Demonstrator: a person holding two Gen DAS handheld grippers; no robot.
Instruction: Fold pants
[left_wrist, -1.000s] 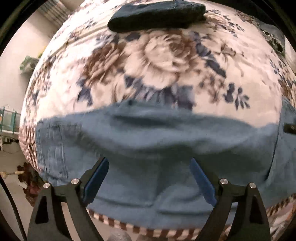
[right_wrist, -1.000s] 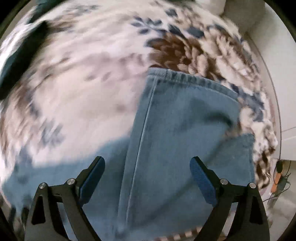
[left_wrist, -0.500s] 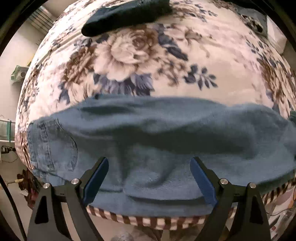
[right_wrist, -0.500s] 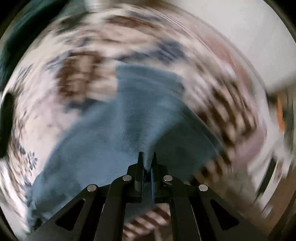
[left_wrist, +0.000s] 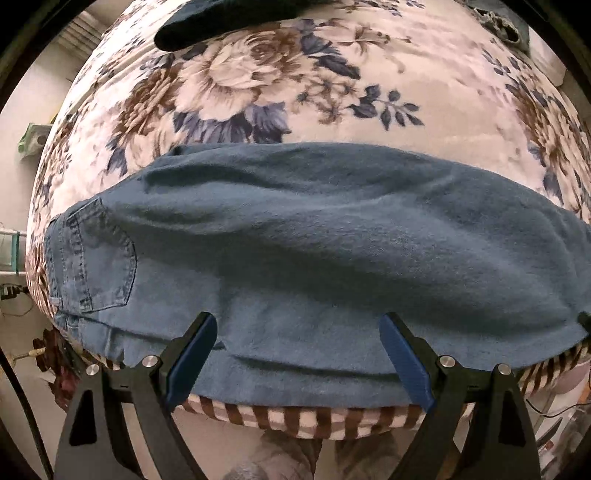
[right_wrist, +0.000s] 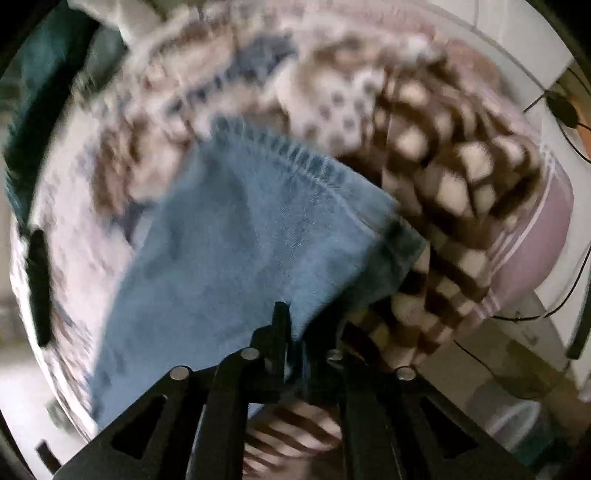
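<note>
Blue denim pants (left_wrist: 314, 258) lie lengthwise across the near edge of a floral bed cover (left_wrist: 258, 85), back pocket at the left. My left gripper (left_wrist: 299, 354) is open and empty, its blue pads hovering over the pants' near edge. In the right wrist view, my right gripper (right_wrist: 293, 332) is shut on the pants (right_wrist: 240, 236) near the leg hem and holds that end lifted off the bed.
A dark folded garment (left_wrist: 229, 18) lies at the far side of the bed. The cover's brown striped border (left_wrist: 295, 417) hangs over the near edge. A checked blanket (right_wrist: 454, 177), a pink sheet and cables show at the right of the right wrist view.
My right gripper closed on the pants' leg end and lifted it, swinging its view right. My left gripper drew back slightly and stays open.
</note>
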